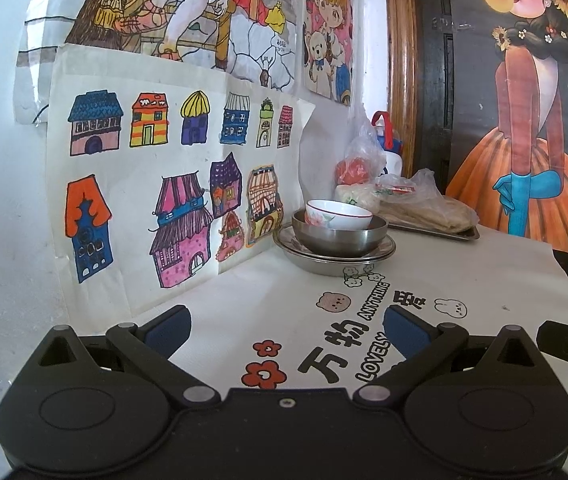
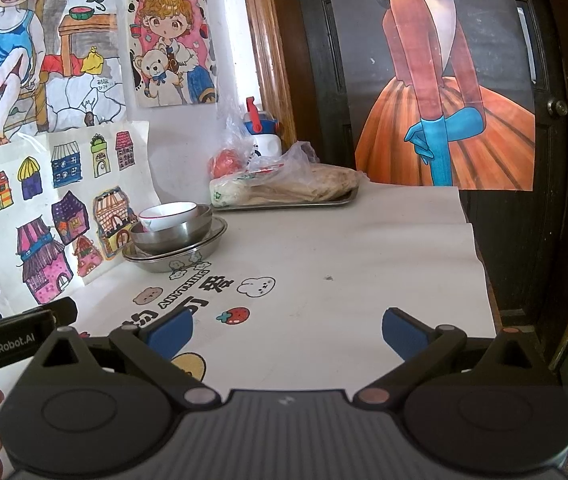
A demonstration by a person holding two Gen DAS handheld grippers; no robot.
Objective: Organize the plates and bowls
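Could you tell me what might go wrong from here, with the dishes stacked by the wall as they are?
1. The white bowl sits tilted inside the steel bowl, so a nudge to the stack might tip it out.
2. The steel plates lie close beside the drawings on the wall; a gripper reaching in could scrape the paper.
3. The tablecloth looks rippled at its far edge and may slide if dragged.

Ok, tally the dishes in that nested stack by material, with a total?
Ceramic bowl: 1, white with a red rim, on top
Steel bowl: 1
Steel plates: 2 rims seem visible at the bottom, hard to separate
Total: 4
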